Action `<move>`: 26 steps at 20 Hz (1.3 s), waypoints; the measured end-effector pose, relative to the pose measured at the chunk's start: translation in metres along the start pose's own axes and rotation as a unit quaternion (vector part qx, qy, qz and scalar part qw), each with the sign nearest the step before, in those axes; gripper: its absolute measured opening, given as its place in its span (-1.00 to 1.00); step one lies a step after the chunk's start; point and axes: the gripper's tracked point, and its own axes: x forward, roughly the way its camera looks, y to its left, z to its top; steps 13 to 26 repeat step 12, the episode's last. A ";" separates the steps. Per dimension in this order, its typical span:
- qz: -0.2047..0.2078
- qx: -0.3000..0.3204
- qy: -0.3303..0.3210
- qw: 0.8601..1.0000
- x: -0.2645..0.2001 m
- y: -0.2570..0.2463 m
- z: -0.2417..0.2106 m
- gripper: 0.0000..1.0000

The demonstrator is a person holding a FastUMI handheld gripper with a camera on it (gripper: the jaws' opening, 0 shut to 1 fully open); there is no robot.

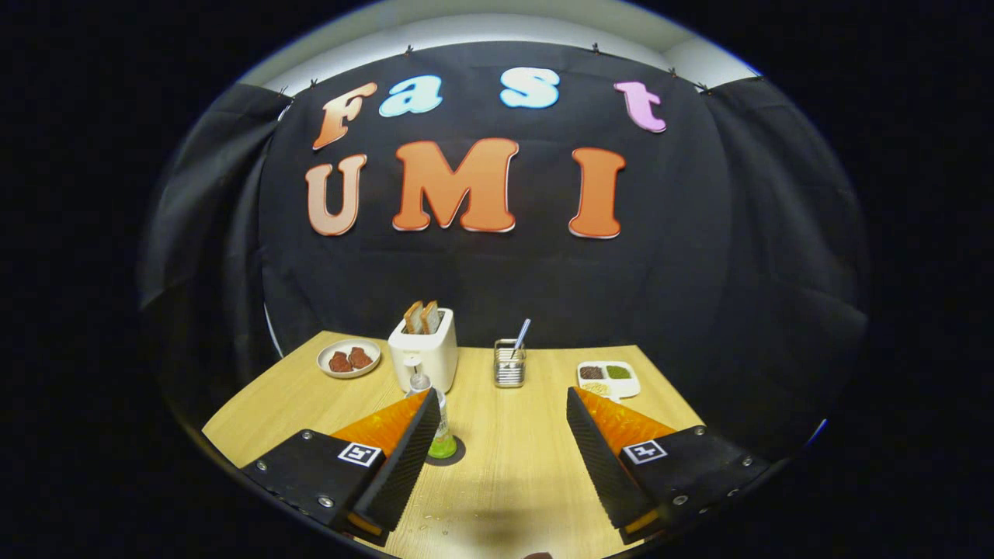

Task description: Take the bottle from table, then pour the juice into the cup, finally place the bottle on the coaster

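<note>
A small clear bottle (pixel 440 423) with a pale cap and green juice at its bottom stands upright on a dark round coaster (pixel 460 455). It is right beside the tip of my left finger, which hides its left side. My gripper (pixel 498 396) is open, with a wide gap and only bare table between the fingers. The bottle is at the left edge of that gap, and I cannot tell whether it touches the finger. A ribbed metal cup (pixel 509 366) with a thin stick in it stands further back, beyond the fingers.
A white toaster (pixel 424 353) holding two bread slices stands just behind the bottle. A plate (pixel 349 359) of dark meat pieces lies to its left. A white divided tray (pixel 608 379) of small foods lies at the far right. The wooden table (pixel 505 481) ends at the black cloth wall.
</note>
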 end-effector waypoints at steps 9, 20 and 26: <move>-0.096 -0.004 -0.036 0.995 -0.085 -0.070 0.045 0.94; -0.111 0.008 -0.033 0.993 -0.096 -0.078 0.037 0.94; -0.111 0.008 -0.033 0.993 -0.096 -0.078 0.037 0.94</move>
